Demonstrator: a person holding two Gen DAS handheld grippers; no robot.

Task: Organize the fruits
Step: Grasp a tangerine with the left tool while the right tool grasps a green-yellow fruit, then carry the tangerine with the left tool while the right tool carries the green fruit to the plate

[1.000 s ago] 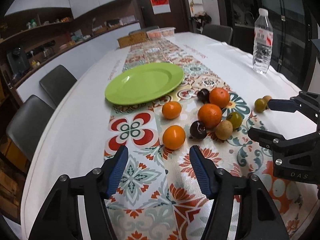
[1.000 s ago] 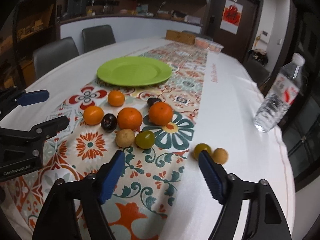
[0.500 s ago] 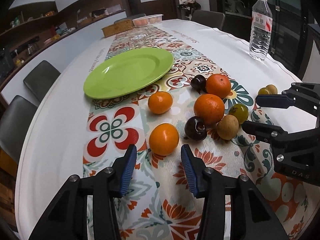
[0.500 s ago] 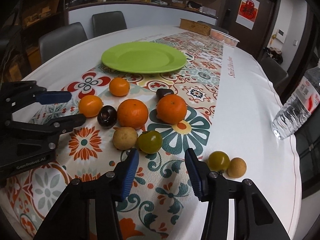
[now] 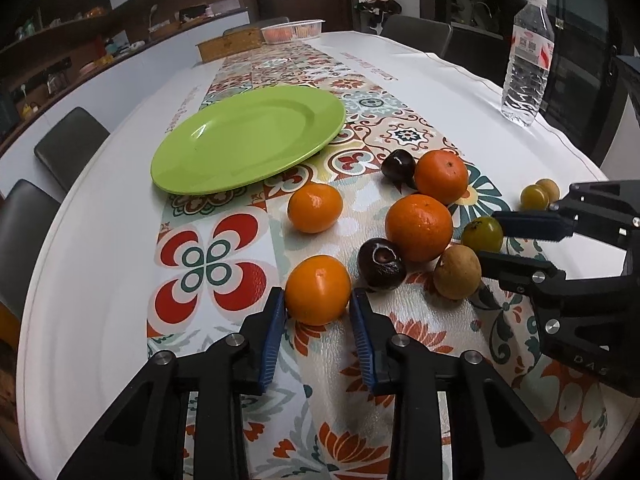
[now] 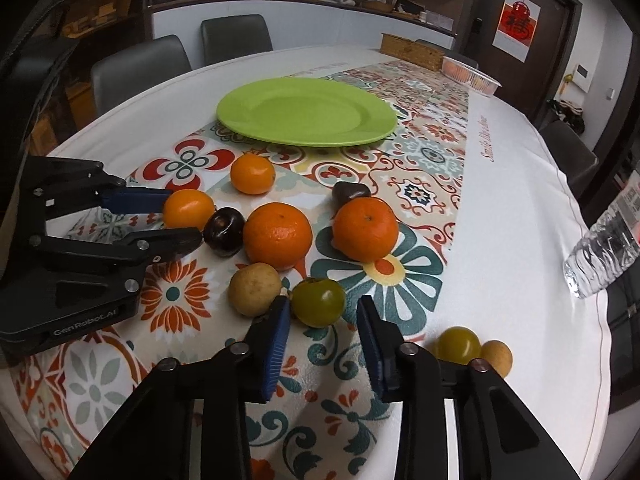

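Note:
A green plate (image 5: 248,136) lies on the patterned runner; it also shows in the right wrist view (image 6: 306,112). Several fruits lie in front of it. My left gripper (image 5: 318,300) is open, its blue pads on either side of the nearest small orange (image 5: 318,290), which also shows in the right wrist view (image 6: 188,208). My right gripper (image 6: 320,308) is open around a green fruit (image 6: 318,302), also seen in the left wrist view (image 5: 482,234). A brown round fruit (image 6: 254,288) lies just left of it. Both fruits rest on the table.
Two big oranges (image 6: 278,234) (image 6: 366,228), a small orange (image 6: 252,174) and two dark plums (image 6: 224,230) (image 6: 350,192) lie between. A yellow-green and a tan fruit (image 6: 458,344) sit at right. A water bottle (image 5: 528,60) stands far right. Chairs ring the table.
Both grippers have moved forward and narrowed. The left now straddles the nearest small orange; the right now straddles the green fruit.

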